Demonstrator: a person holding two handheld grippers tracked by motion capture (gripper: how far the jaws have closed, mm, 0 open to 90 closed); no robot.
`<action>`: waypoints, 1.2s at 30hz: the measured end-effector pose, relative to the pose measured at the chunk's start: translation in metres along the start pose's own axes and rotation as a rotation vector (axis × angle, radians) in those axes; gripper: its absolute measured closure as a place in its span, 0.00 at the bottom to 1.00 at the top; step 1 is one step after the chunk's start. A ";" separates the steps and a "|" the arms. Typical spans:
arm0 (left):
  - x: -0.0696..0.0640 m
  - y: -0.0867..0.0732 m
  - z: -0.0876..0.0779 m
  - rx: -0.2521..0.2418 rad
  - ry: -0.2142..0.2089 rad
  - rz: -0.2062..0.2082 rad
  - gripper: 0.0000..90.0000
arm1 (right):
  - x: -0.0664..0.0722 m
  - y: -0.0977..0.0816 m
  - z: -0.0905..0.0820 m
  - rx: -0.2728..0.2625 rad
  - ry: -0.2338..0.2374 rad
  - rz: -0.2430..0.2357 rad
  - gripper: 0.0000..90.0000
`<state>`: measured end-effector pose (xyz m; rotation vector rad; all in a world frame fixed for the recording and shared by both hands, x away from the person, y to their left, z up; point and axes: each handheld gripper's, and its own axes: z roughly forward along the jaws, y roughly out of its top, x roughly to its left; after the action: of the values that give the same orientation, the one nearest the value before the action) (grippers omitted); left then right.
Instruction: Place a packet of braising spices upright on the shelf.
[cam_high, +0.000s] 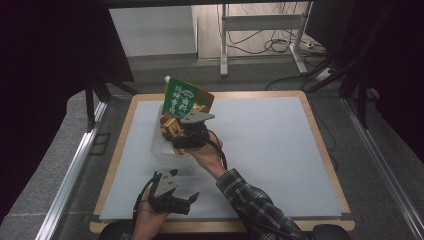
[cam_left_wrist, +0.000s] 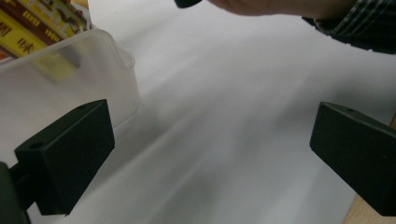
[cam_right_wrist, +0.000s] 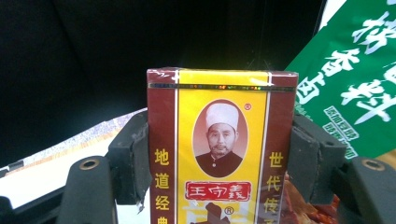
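A yellow and maroon box (cam_right_wrist: 222, 116) with a portrait and Chinese print stands upright between the pads of my right gripper (cam_right_wrist: 222, 156), which is shut on its two sides. From above, the right gripper (cam_high: 177, 132) holds that box (cam_high: 170, 125) over a clear plastic container (cam_high: 162, 147) left of the table's middle. A green packet (cam_high: 186, 96) with white characters leans up out of the container just behind; it is also the green packet (cam_right_wrist: 350, 79) at the right. My left gripper (cam_high: 182, 196) rests near the front edge, and its jaws (cam_left_wrist: 212, 154) stand wide open on nothing.
The clear container (cam_left_wrist: 70, 84), with yellow and maroon packs (cam_left_wrist: 42, 23) in it, is close to the left jaw. A hand and plaid sleeve (cam_left_wrist: 355, 30) cross above it. A white mat (cam_high: 270, 150) covers the wooden table. Cables and a stand's legs lie on the floor behind.
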<state>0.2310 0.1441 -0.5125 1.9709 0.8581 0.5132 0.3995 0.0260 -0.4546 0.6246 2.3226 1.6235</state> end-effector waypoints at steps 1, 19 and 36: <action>0.000 0.000 0.000 0.000 0.000 0.000 0.00 | 0.000 -0.001 0.001 -0.001 0.002 -0.001 0.36; -0.002 0.000 0.002 0.005 -0.003 0.004 0.00 | -0.001 -0.026 -0.015 0.041 -0.004 -0.039 0.36; -0.003 0.000 0.003 0.011 -0.004 0.009 0.00 | -0.008 -0.042 -0.022 0.046 -0.001 0.021 0.37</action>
<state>0.2308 0.1404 -0.5140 1.9861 0.8514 0.5106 0.3883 -0.0084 -0.4861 0.6619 2.3661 1.5828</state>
